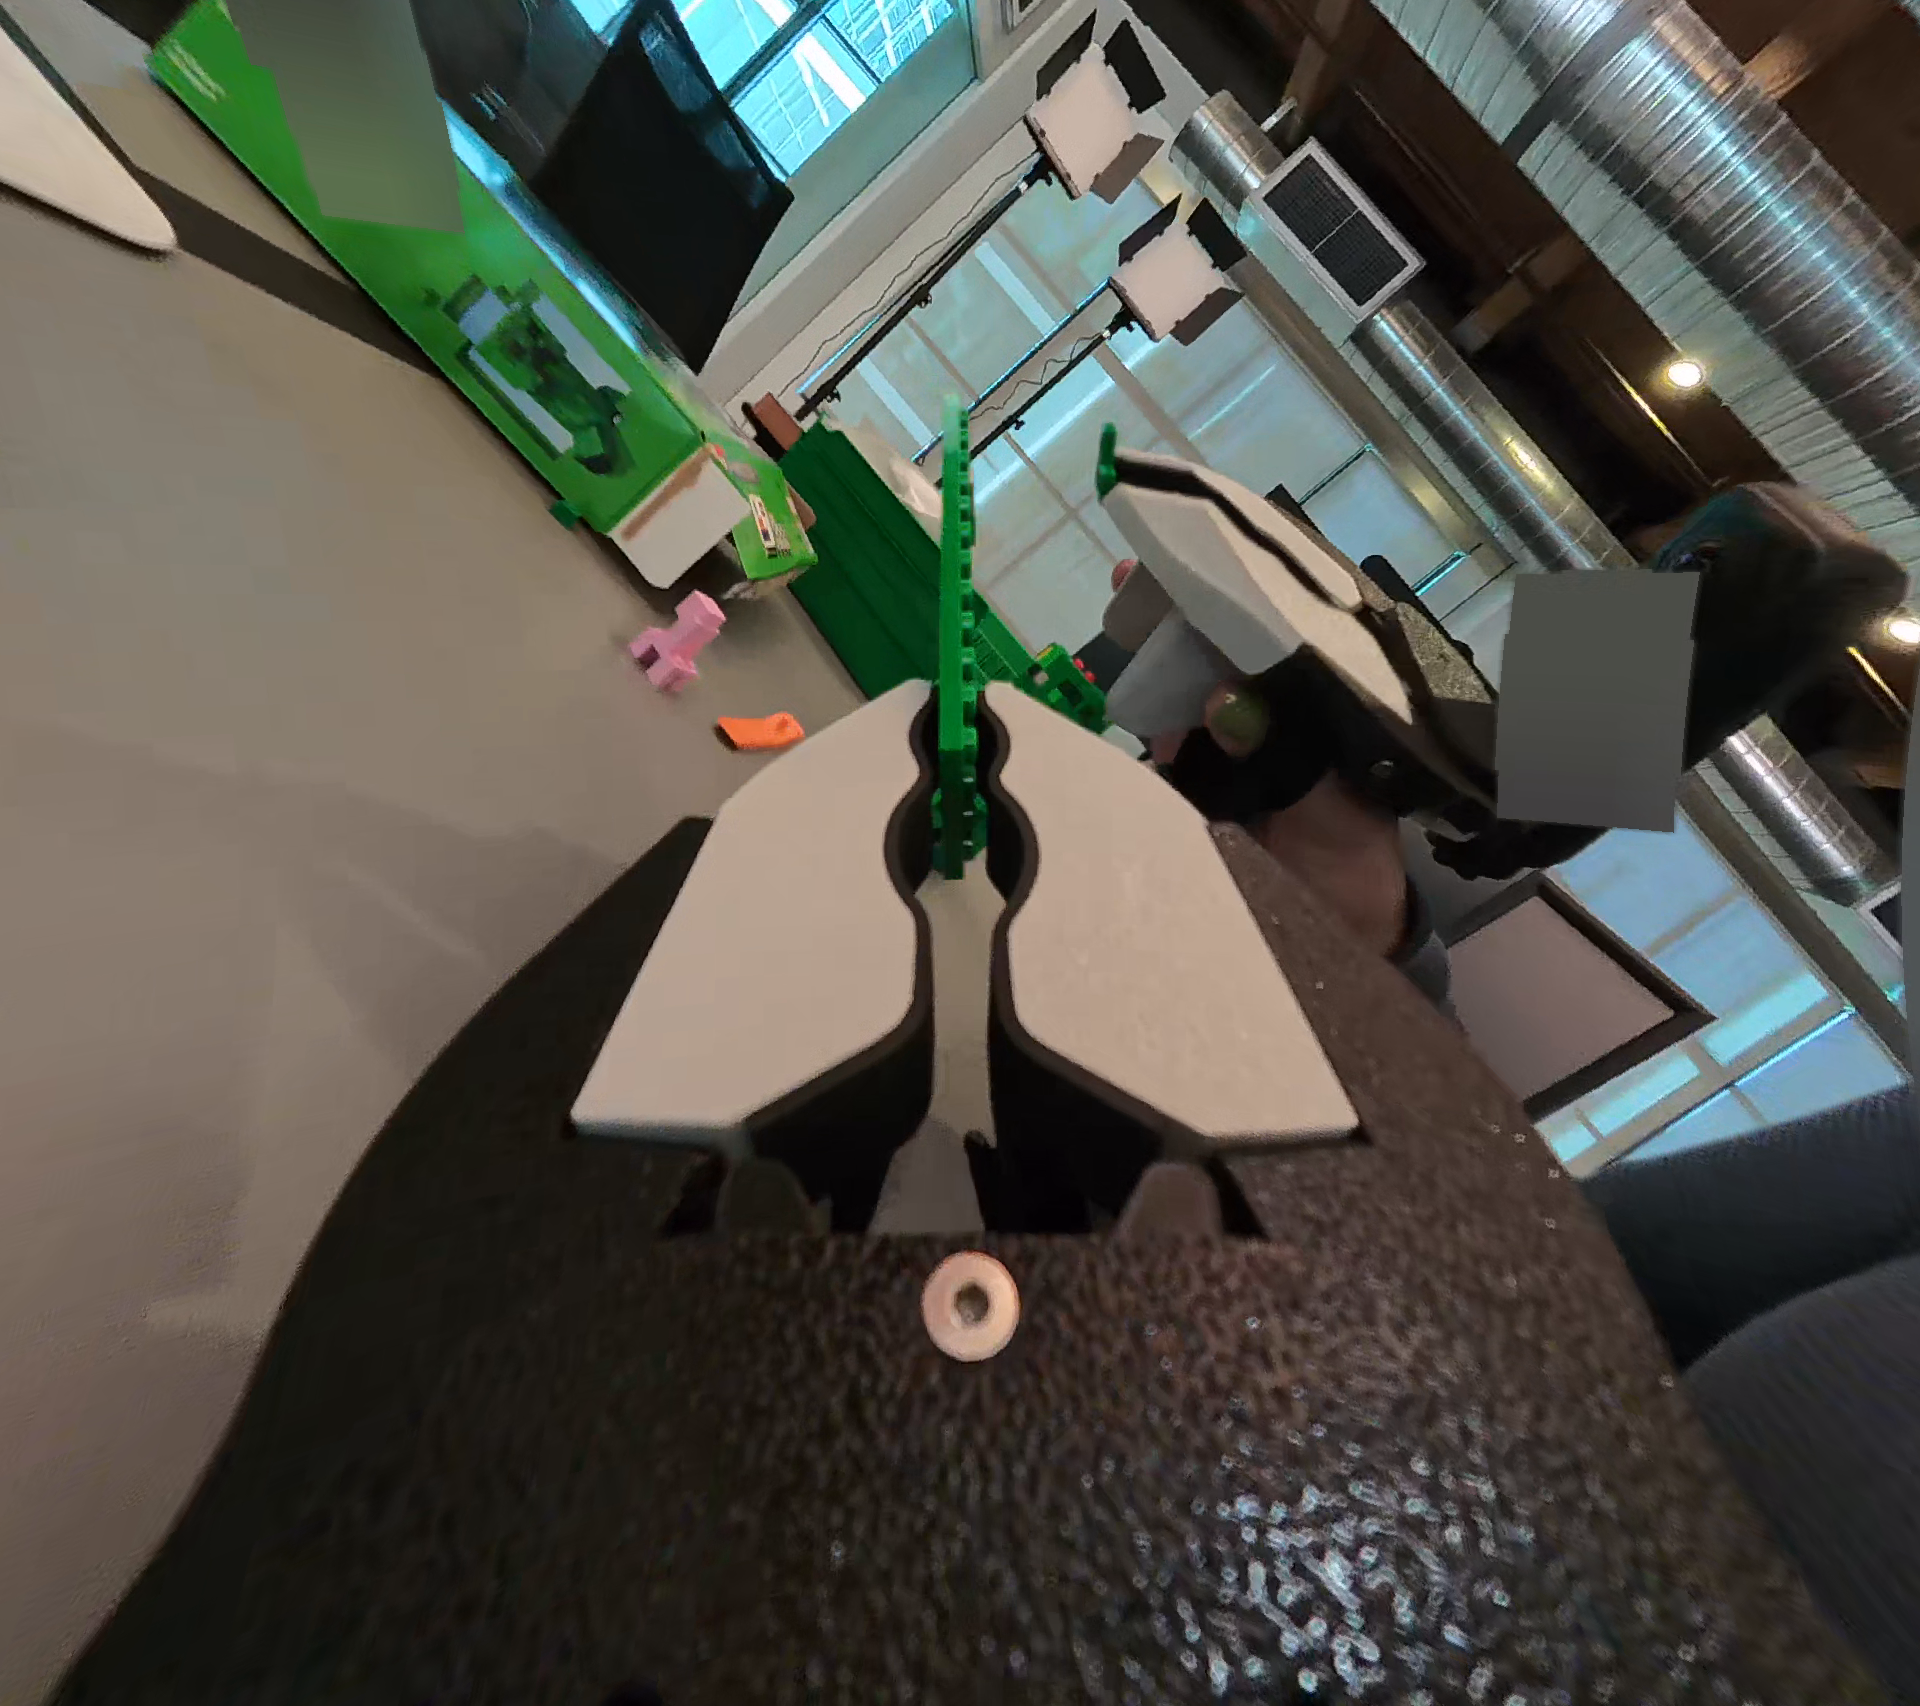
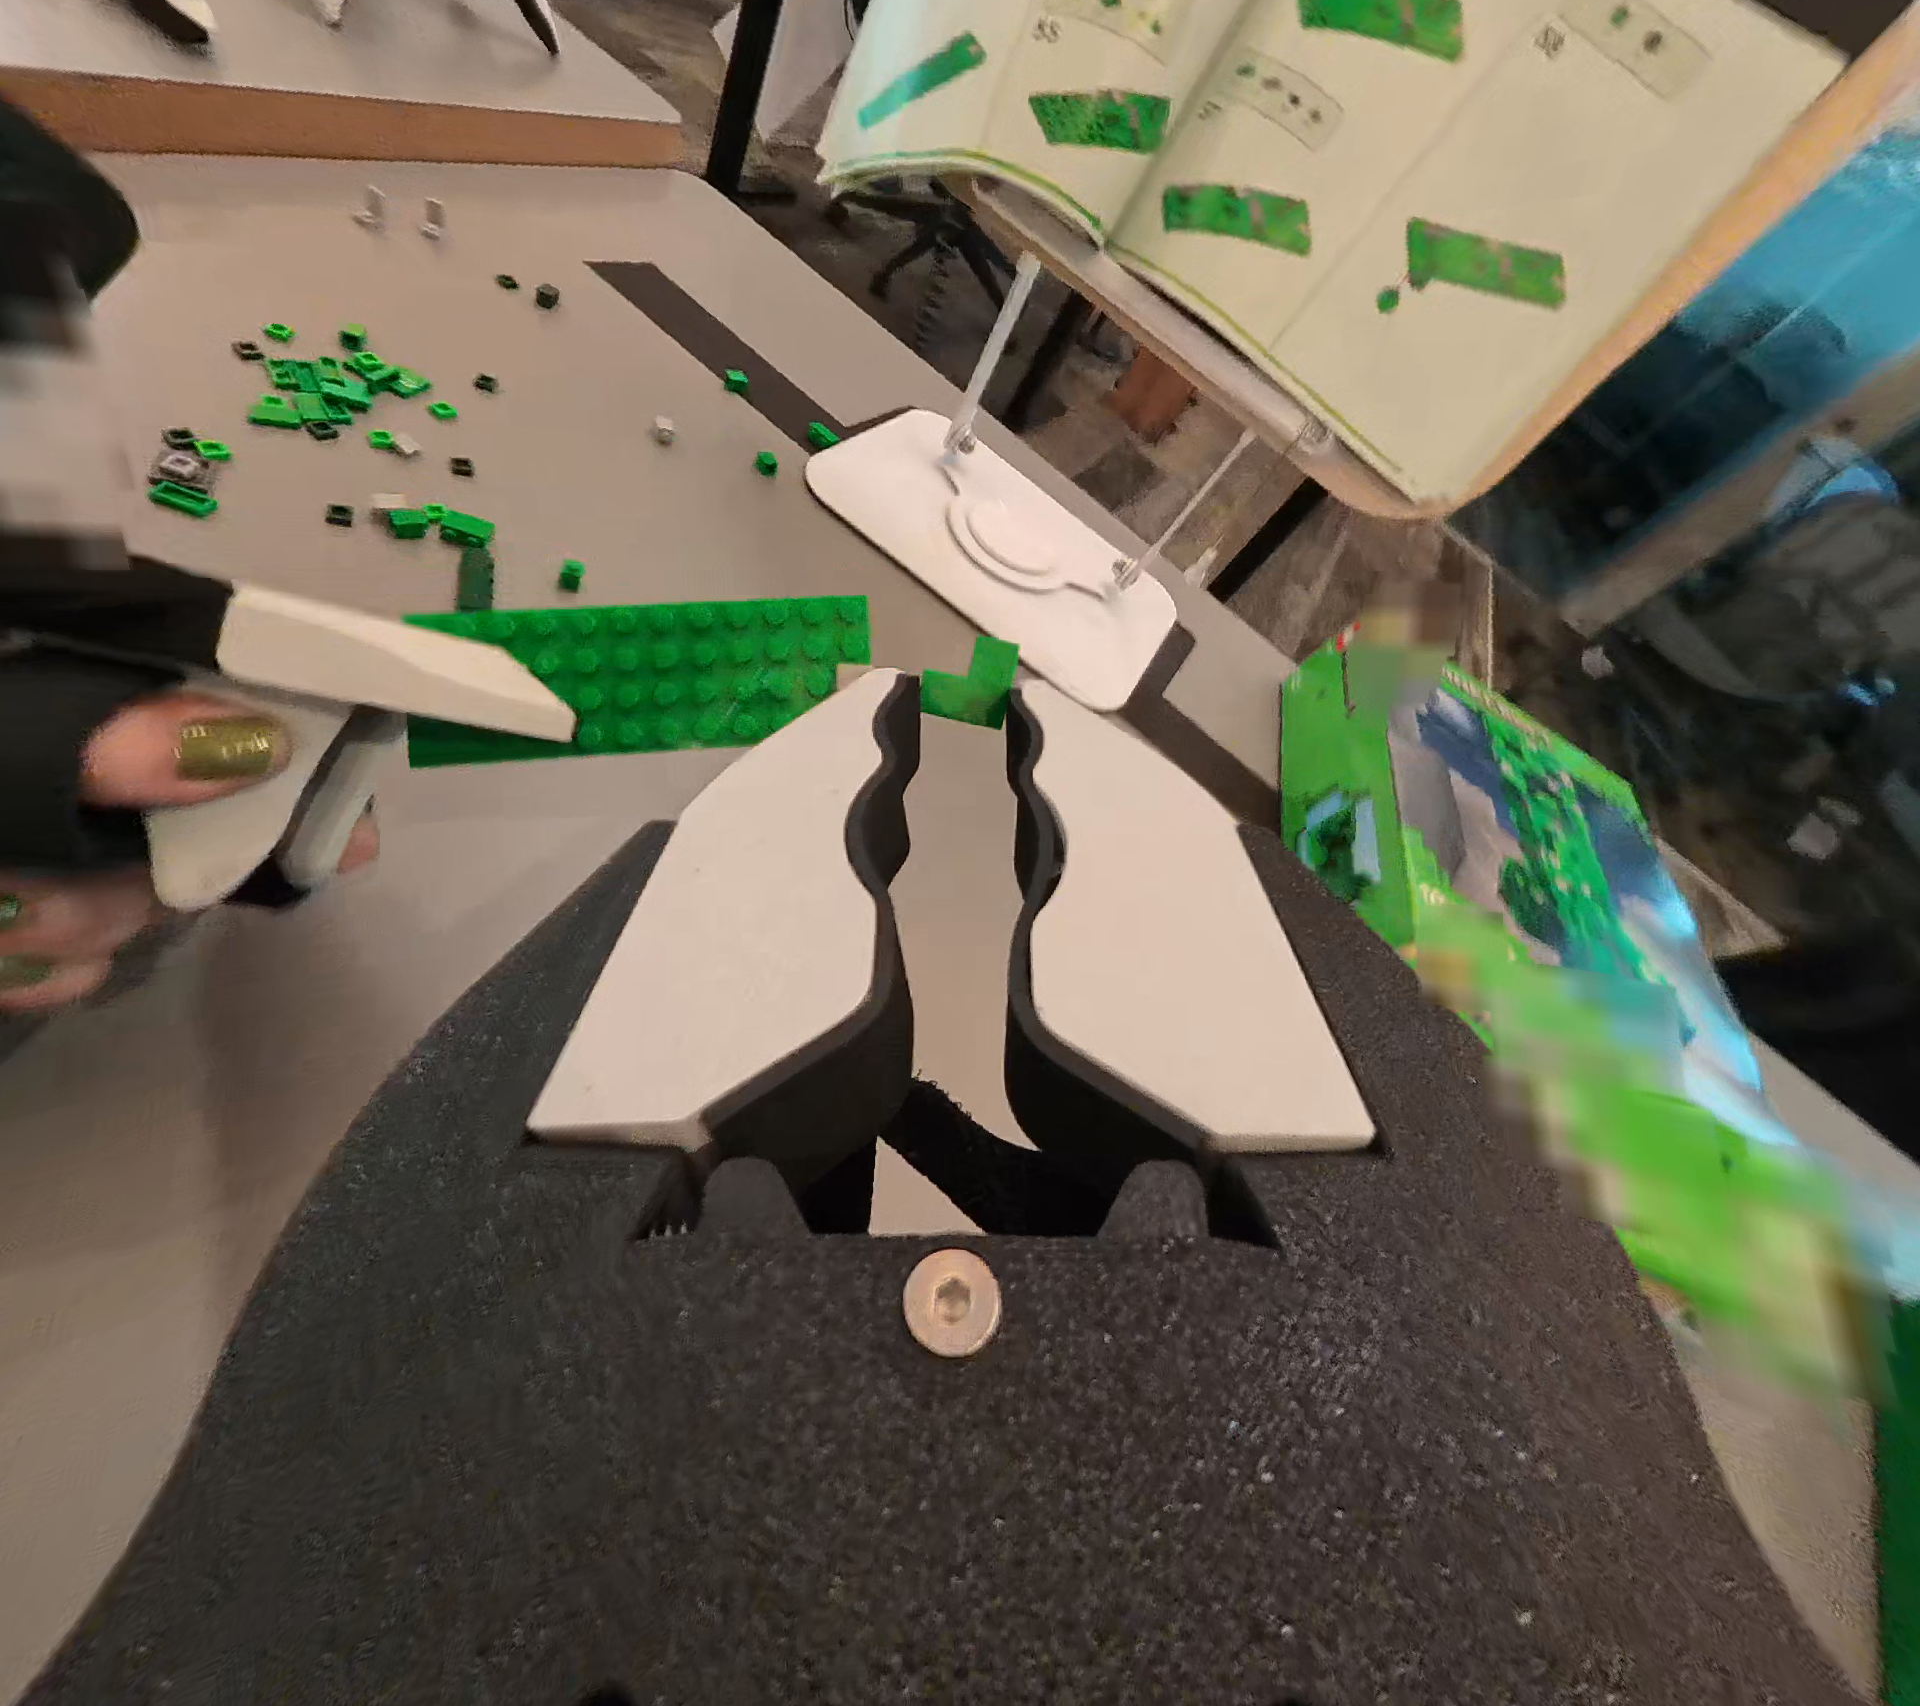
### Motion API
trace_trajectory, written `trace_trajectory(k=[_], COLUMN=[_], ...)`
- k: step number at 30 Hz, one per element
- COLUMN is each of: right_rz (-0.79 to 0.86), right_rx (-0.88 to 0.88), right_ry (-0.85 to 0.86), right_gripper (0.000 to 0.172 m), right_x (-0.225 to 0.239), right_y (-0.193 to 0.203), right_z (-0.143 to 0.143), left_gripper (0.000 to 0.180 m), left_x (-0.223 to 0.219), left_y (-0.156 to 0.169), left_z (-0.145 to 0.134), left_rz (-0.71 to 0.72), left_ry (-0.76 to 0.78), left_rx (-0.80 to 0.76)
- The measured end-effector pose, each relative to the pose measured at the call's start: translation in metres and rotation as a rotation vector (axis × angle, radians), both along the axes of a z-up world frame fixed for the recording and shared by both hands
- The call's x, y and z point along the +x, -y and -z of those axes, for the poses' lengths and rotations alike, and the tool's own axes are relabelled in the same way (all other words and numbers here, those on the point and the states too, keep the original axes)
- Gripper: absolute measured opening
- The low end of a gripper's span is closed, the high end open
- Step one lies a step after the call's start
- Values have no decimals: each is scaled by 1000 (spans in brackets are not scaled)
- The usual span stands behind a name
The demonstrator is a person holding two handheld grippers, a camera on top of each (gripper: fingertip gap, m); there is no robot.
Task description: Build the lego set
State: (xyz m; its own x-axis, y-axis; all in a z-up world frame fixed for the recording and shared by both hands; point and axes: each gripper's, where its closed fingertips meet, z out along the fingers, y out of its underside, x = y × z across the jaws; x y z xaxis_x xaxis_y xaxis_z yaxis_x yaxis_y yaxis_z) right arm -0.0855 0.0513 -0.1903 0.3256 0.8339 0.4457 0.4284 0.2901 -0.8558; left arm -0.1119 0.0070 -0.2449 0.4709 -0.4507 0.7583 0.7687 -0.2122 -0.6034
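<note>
Black textured gripper (image 1: pixel 956 711) bodies, white fingers (image 2: pixel 769 908), silver screw (image 2: pixel 951 1309).

The studded green plate (image 2: pixel 665 669) and small green tile (image 2: pixel 971 685) look like glossy hard plastic, each claw's fingers (image 1: pixel 831 877) matt pale plastic on a rough, grainy black body (image 2: pixel 935 1500), the tabletop (image 2: pixel 582 493) smooth matt grey, the open booklet (image 2: pixel 1299 46) paper.

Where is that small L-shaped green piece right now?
In the right wrist view the small L-shaped green piece sits pinched at the tips of the right gripper, just right of the big green studded plate.
</note>
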Motion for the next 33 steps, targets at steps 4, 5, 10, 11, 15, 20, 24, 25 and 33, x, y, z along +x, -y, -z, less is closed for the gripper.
trace_trajectory(k=[4,5,10,11,15,20,24,25,33], right_rz=[44,49,23,25,37,21,-15,-21,-33], right_rx=[-80,-84,-77,-57,-18,12,8,-3,-50], right_ry=[11,24,122,140,212,286,354,357,345], right_gripper=[15,15,15,15,15,15,15,15,16], right_x=[2,1,-6,-8,-9,-8,-5,-4,-1], right_y=[1,2,11,11,10,10,12,13,11], right_z=[16,20,39,39,44,48,51,51,52], left_gripper=[4,4,4,4,4,4,4,4,4], left_x=[15,18,28,29,31,31,31,31,34], left_y=[3,4,5,5,5,5,6,6,8], left_z=[11,13,18,19,22,25,25,25,26], left_rz=[-11,-13,20,35,53,75,106,112,166], left_ry=[33,36,77,101,124,140,156,161,180], left_rx=[-11,-19,-52,-63,-77,-96,-107,-106,-112])
